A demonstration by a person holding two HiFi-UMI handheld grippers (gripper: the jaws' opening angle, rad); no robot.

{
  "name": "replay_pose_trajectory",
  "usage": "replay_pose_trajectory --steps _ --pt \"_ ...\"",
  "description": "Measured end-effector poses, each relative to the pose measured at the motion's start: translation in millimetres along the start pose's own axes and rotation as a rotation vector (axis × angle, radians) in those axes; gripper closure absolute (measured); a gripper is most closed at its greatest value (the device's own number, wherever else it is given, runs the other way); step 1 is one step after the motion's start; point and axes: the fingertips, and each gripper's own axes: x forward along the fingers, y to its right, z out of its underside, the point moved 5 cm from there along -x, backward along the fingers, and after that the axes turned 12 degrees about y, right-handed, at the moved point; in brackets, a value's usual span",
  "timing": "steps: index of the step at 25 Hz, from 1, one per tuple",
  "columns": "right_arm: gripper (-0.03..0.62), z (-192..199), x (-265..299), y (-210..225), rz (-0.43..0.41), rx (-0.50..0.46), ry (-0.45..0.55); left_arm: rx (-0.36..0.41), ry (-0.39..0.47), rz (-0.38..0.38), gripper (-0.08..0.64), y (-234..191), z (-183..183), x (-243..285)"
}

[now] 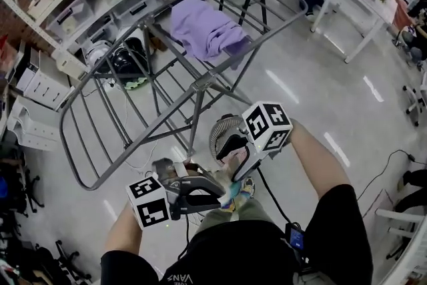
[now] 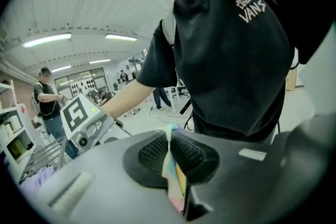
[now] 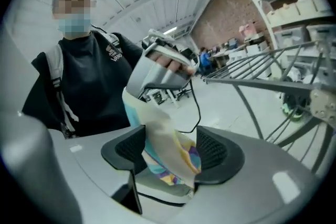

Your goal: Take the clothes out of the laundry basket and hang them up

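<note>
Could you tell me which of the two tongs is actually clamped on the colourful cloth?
The left tongs: its jaws pinch the colourful cloth tight. The right tongs stand wide open, with the cloth between.

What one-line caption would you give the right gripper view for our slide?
Open right gripper, a colourful cloth between its jaws, held above by the left gripper; drying rack behind.

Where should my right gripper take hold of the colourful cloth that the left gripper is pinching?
Take the free lower end of the colourful cloth, coming from the end opposite the left gripper's pinch. It hangs as a flat strip between the right gripper's open jaws, so closing across its flat faces there should probably hold it.
</note>
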Motion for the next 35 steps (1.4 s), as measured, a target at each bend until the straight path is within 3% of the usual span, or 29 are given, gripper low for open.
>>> replay_pose_trajectory --steps 3,6,7,10,14,17,21,25,29,32,35 --pt "0.315 8.1 4.4 -1.1 -0.091 0.053 0.0 -0.017 -0.012 -0.055 0.549 -0.6 3.5 -8.2" --pt "0.477 12.7 -0.2 -4.5 -0.103 0.076 0.065 -0.042 -0.022 -0.126 0.549 -0.6 11.1 -16.0" --pt "0.503 14.1 -3.1 -5.4 -0.079 0.075 0.085 -0.047 -0.026 -0.152 0.549 -0.8 13.0 -18.8" --pt "0.558 12.9 -15.7 -4.4 0.073 0.03 0.152 -0.054 -0.062 -0.245 0.549 -3.9 19.8 -26.6" --pt "0.568 -0.8 -37.2 -7.2 0.362 -0.111 0.166 -0.075 -0.114 -0.328 0.549 -6.9 31.5 -20.2" --pt "0.568 -22.3 -51.6 -17.6 0.52 -0.223 0.193 -0.064 -0.142 -0.374 0.549 -8.9 42.8 -4.0" --pt "0.569 -54.2 -66.0 -37.4 0.645 -0.37 0.244 -0.061 -0.095 -0.507 0.548 -20.4 46.3 9.2" --pt "0.569 -82.0 -81.4 -59.4 0.761 -0.447 0.28 -0.124 0.003 -0.593 0.544 -28.3 46.7 12.7" --pt "0.569 -97.9 -91.4 -71.4 0.858 -0.475 0.257 -0.148 0.046 -0.768 0.48 -36.1 53.0 -9.5" --pt "0.569 -107.4 -95.2 -80.8 0.9 -0.489 0.278 -0.168 0.019 -0.903 0.44 -37.3 66.2 -27.0" --pt "0.571 -113.8 -95.1 -91.7 0.902 -0.497 0.286 -0.251 0.017 -0.961 0.348 -35.1 86.5 -35.9"
